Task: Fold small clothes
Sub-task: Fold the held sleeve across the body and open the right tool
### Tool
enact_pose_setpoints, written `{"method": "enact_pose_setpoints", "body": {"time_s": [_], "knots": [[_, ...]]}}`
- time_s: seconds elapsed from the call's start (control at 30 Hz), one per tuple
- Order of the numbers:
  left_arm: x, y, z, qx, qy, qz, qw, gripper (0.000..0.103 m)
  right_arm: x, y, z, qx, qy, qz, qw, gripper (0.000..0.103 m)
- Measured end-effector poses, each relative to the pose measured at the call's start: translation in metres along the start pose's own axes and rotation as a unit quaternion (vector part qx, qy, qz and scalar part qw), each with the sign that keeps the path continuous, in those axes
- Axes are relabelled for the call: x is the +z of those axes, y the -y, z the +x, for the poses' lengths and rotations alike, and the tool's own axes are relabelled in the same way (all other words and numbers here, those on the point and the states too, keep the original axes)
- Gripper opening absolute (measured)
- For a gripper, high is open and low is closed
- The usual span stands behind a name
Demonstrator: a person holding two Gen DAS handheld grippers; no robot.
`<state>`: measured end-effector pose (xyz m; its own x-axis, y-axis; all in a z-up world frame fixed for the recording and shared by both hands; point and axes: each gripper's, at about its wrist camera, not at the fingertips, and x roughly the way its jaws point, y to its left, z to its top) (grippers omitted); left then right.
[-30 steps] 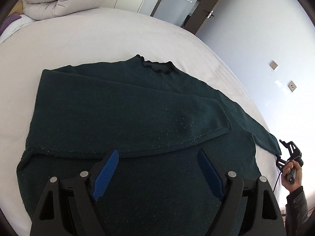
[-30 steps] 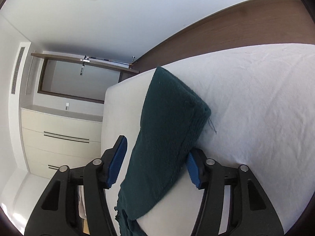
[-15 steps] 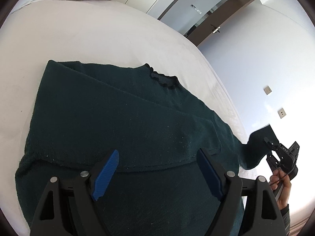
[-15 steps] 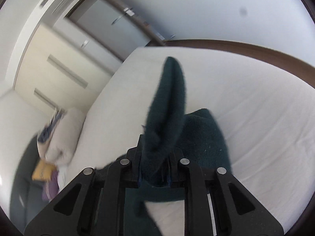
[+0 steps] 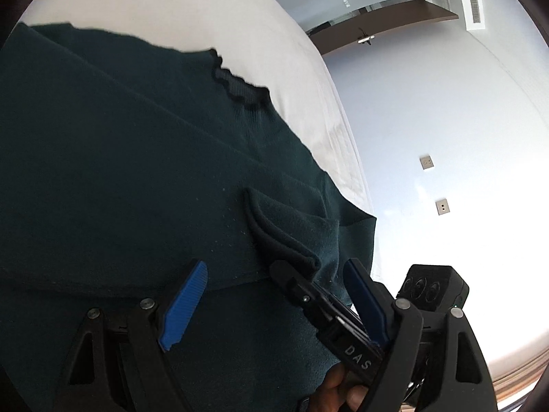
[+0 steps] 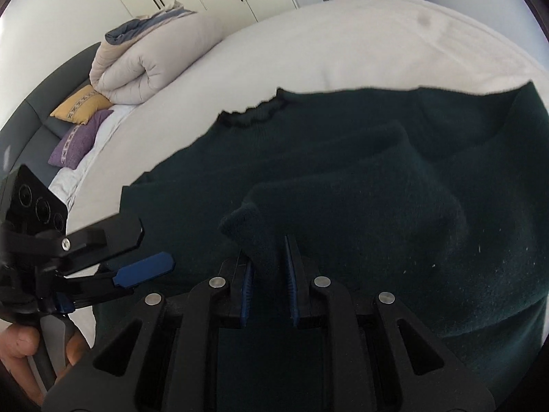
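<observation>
- Item: dark green sweater, knitted, with a frilled neckline at the far edge. It lies spread on the white bed, chest side flat, filling the near and middle part of both views.
- Left sleeve: judged already folded. In the left wrist view a straight folded edge runs across the body from the far left down toward the near right, lying flat.
- Right sleeve: in hand. Its cuff is raised off the body and carried over the chest, with a loose hump of sleeve behind it; not yet laid flat.
- Right gripper: jaws nearly together, pinching the cuff between the blue pads. The left wrist view shows the same grip at the cuff.
- Left gripper: jaws wide apart, nothing between them, hovering just above the lower body of the sweater, near the right gripper.
- Done, by judgement: garment laid out; one sleeve in.
- Left, by judgement: lay and release the second sleeve, smooth the hump, then fold the body, hem toward neckline or side over side.
- Stage: roughly the middle of this garment.
- Surroundings: rolled duvet and two cushions at the far left of the bed, well apart from the work.
</observation>
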<state>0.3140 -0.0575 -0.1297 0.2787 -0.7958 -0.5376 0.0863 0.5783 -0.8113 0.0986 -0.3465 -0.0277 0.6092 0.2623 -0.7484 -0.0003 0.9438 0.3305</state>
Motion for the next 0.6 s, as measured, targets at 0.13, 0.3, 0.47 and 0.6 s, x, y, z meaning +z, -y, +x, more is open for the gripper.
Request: {"method": "enact_pose_setpoints", "body": {"time_s": [0.13,0.3,0.47,0.6], "knots": [[0.001,0.001,0.016,-0.008,-0.011,-0.020,0.9997,0.086,-0.027,0.004,-0.002,0.017,0.000,-0.007,1.000,0.046],[0.001,0.017,0.029,0.019,-0.023,0.002,0.9996,0.075,-0.063,0.044,-0.052,0.049,0.024,0.025,0.998,0.079],[-0.005,0.027,0.051,0.054,-0.062,0.021,0.9964,0.019,-0.111,0.113,-0.094,0.142,0.062,0.129,0.979,0.079],[-0.004,0.034,0.041,0.059,-0.032,0.037,0.9971,0.009,-0.121,0.135,-0.100,0.206,0.102,0.147,0.962,0.078]]}}
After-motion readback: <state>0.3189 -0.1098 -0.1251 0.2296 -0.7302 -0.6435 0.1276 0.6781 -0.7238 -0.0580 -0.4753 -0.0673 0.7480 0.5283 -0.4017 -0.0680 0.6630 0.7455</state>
